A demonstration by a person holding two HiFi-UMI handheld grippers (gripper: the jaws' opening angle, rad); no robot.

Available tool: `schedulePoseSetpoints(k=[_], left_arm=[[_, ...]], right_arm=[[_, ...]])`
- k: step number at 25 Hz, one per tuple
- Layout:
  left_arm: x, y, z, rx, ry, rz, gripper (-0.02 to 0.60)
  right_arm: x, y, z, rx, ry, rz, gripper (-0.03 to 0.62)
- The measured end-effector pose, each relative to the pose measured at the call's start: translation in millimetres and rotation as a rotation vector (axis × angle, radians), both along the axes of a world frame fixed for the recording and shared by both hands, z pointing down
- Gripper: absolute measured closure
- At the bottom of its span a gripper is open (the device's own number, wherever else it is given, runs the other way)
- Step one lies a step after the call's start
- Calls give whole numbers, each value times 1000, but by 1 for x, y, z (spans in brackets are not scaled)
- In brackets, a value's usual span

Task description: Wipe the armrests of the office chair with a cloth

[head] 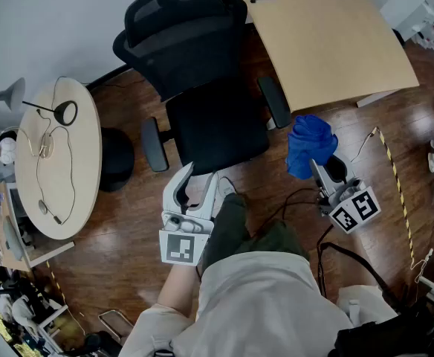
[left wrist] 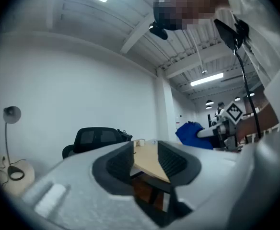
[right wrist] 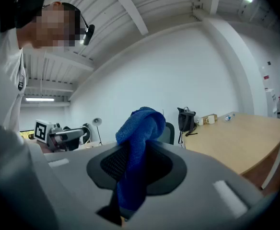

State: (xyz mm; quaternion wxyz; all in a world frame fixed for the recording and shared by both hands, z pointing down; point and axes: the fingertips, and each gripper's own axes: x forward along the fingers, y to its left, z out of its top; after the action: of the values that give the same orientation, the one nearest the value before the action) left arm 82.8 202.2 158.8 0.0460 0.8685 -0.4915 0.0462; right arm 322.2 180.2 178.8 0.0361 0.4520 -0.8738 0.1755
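Pinching the blue cloth (head: 311, 143) tight in the right gripper (head: 317, 171), bunched up near the office chair (head: 202, 88) and its closer armrest (head: 275, 101), though not touching it. Holding the left gripper (head: 200, 186) spread wide, empty, by the seat's front edge. Judging neither this nor the other armrest (head: 153, 145) wiped yet, all of it left to do.

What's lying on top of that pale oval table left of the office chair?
A desk lamp stands on the oval table, its thin cable trailing along the top. A small item beside the cable is too small to name. Nothing covers the tabletop.
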Motion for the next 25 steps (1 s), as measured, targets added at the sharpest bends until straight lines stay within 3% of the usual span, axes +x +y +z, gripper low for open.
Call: schedulePoseSetpoints(k=[1,5,9,12,15,20,23,25], left_arm=[[-2,-26,13,14,-14,24,446],[-6,-107,64,-3,-11,47,466],[-4,-127,113,-100,67,36,495],[-9,-127,137,-155,63,33,495],[-19,-120,152,-195,45,21,502],[-37,-120,160,-192,76,-56,509],[-52,-125,163,-181,86,-114,509],[-73,-123,162,-173,93,-181,509]], right_arm=[[0,-33,25,-12,24,15,507],[-5,-164,147,-127,157,80,507],[-27,-267,279,-309,393,64,507],[-29,-315,335,-378,574,61,508],[-11,-306,349,-436,674,78,508],[6,-175,345,-481,713,25,508],[12,-132,343,-510,655,-9,507],[-29,-140,323,-488,540,-124,507]])
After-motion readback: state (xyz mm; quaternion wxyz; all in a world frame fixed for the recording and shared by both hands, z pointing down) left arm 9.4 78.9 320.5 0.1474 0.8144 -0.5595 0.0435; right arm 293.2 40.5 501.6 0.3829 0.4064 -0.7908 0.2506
